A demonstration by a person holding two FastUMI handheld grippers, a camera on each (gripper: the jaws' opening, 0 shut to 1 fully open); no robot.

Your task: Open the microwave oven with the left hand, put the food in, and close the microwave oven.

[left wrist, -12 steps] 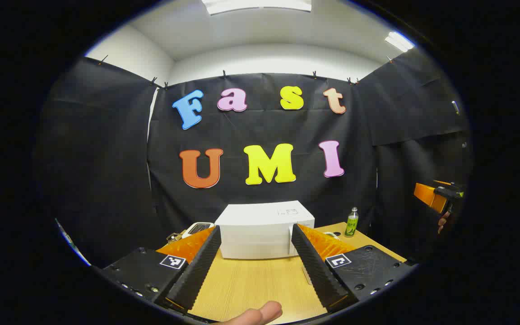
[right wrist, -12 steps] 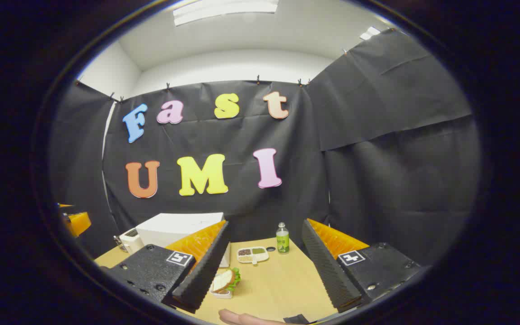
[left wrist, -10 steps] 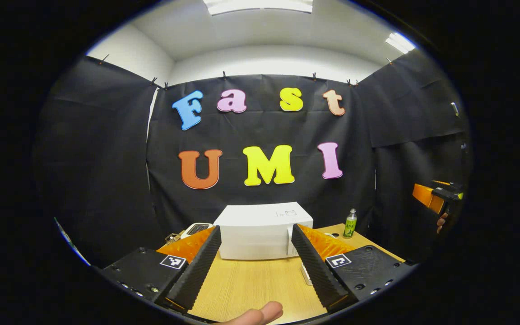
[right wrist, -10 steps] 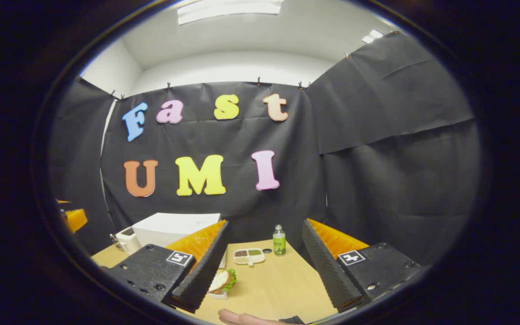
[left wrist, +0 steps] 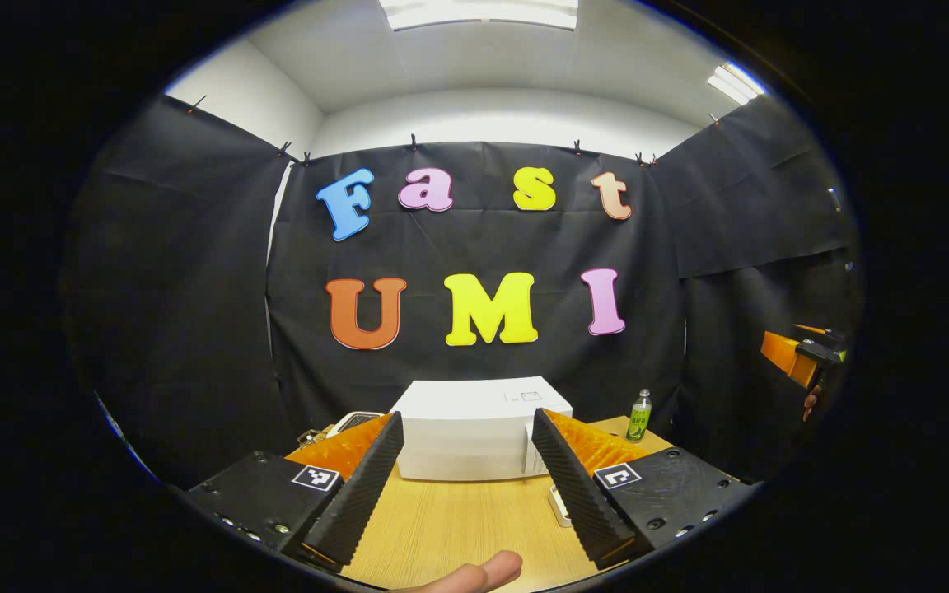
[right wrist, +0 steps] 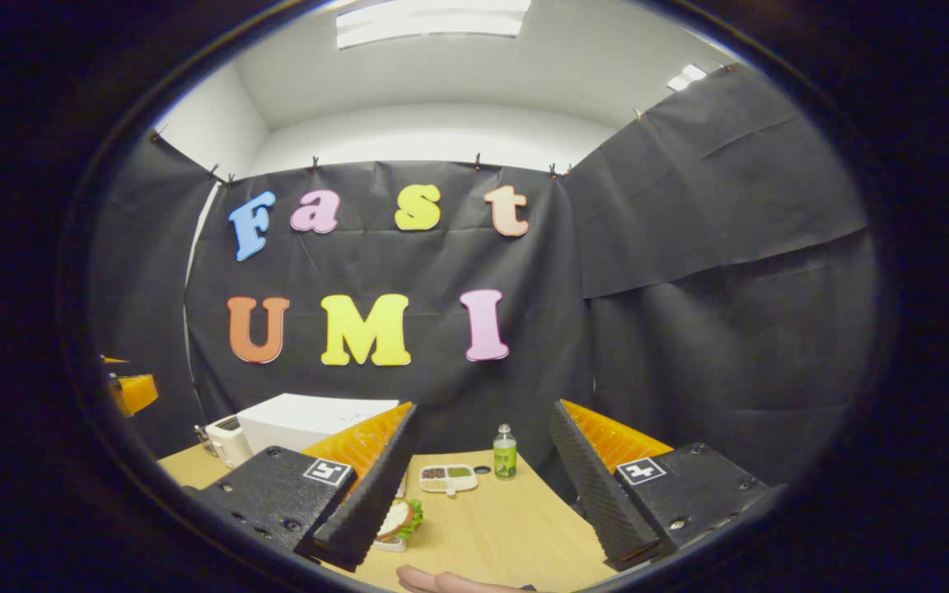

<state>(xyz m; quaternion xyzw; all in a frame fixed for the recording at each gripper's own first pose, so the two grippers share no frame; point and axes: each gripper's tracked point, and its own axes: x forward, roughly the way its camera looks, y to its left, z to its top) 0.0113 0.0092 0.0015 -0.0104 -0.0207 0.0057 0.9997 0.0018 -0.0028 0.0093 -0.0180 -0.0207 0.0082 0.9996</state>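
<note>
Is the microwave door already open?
No, in the left gripper view the white microwave sits on the table with its front flat and shut, and the left gripper has not reached it.

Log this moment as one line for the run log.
phase: approach | microwave: closed, untouched | sandwich: on table | left gripper: open, empty | right gripper: open, empty

The table (left wrist: 450, 519) looks like pale matt wood grain, the microwave oven (left wrist: 474, 428) smooth white, the bottle (right wrist: 505, 453) glossy plastic.
</note>
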